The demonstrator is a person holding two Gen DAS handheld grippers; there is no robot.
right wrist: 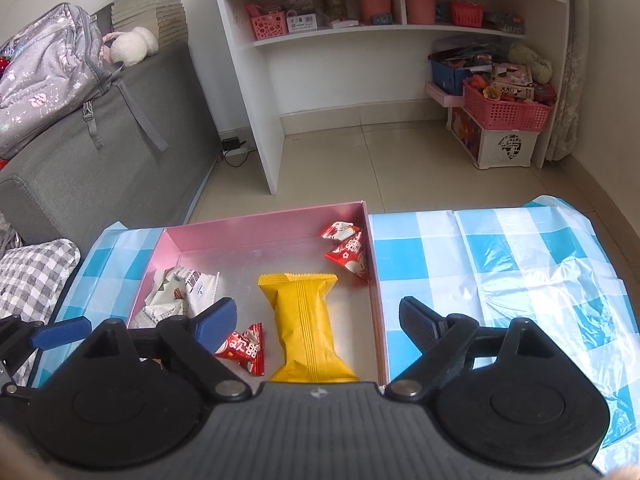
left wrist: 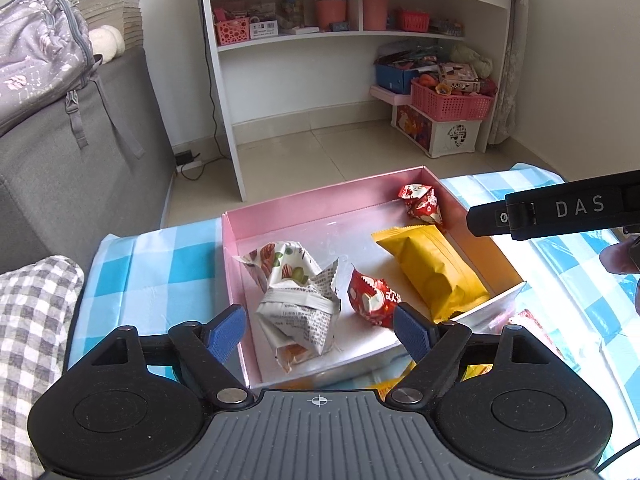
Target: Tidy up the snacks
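Note:
A pink box sits on a blue-checked tablecloth. Inside lie white nut-print packets, a yellow packet, a red triangular candy near the front and red candies in the far right corner. My left gripper is open and empty above the box's near edge. My right gripper is open and empty above the yellow packet. The right gripper's body shows in the left wrist view.
More snack wrappers lie on the cloth right of the box. A grey sofa with a backpack stands left. A white shelf desk and pink baskets stand beyond on the tiled floor.

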